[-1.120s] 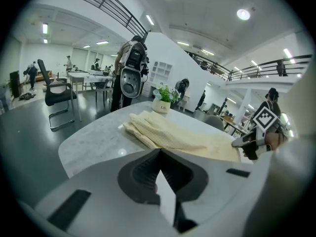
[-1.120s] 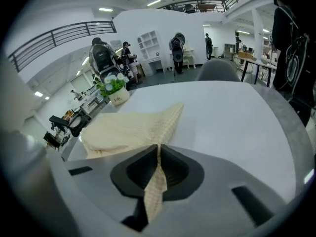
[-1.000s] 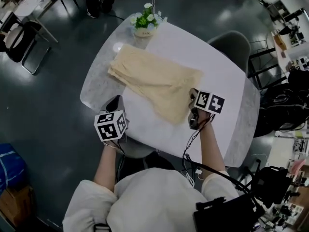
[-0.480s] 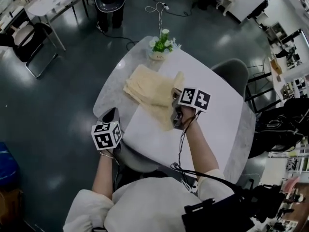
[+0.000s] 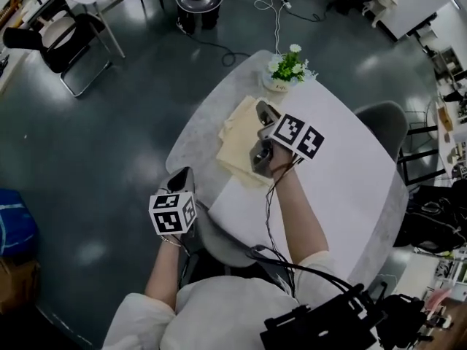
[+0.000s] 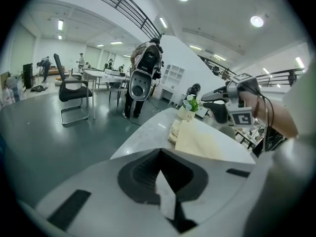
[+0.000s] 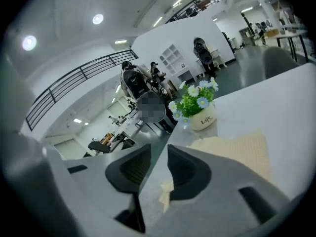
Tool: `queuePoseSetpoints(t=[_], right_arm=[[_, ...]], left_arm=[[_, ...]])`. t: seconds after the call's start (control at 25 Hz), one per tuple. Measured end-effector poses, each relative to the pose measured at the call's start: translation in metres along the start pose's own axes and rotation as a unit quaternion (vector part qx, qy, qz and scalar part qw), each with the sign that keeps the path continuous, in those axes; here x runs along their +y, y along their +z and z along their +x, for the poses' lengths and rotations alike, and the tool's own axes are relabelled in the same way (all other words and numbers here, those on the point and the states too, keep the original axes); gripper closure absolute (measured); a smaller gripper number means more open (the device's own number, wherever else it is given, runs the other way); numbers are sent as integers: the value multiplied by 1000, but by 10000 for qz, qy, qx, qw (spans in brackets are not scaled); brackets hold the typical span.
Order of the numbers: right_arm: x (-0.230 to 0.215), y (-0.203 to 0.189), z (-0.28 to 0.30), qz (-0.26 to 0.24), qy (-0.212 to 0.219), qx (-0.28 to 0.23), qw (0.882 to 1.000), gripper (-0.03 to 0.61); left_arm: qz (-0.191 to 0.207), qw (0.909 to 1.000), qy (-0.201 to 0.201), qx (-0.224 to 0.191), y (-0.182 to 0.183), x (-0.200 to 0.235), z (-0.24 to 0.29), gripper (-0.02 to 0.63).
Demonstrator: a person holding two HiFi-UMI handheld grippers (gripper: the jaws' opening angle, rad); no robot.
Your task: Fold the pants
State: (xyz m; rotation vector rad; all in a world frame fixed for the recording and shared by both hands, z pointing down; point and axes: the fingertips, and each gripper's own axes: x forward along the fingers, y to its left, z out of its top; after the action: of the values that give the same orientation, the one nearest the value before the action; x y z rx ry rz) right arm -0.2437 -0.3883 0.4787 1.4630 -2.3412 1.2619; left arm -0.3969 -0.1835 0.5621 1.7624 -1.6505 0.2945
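A second earlier the pants (image 5: 237, 141) lay spread across the tabletop (image 5: 350, 173). They were now a narrower folded stack by its far left edge, just short of the flower pot (image 5: 279, 84). The right gripper (image 5: 261, 115) had crossed over with them and hung above the stack — its jaws had just been opening, with a narrow gap and nothing in it. The left gripper (image 5: 180, 179) sat off the near left edge, jaws together and empty. The right gripper and its cube covered the stack's right side — the fold there could not be made out.
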Motion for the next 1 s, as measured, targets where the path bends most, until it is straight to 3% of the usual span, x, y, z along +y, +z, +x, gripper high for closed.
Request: queuePoseSetpoints(t=[0.36, 0.68, 1.0], right_arm=[[-63, 7, -69, -529, -643, -191, 9963, 501], [-132, 37, -186, -1157, -1450, -747, 9798, 566], [-174, 28, -292, -1575, -1822, -992, 9655, 584]], left_arm=[[254, 9991, -319, -82, 12, -40, 13, 609], [648, 9956, -607, -314, 22, -128, 1, 609], [956, 9915, -604, -647, 27, -205, -33, 610]])
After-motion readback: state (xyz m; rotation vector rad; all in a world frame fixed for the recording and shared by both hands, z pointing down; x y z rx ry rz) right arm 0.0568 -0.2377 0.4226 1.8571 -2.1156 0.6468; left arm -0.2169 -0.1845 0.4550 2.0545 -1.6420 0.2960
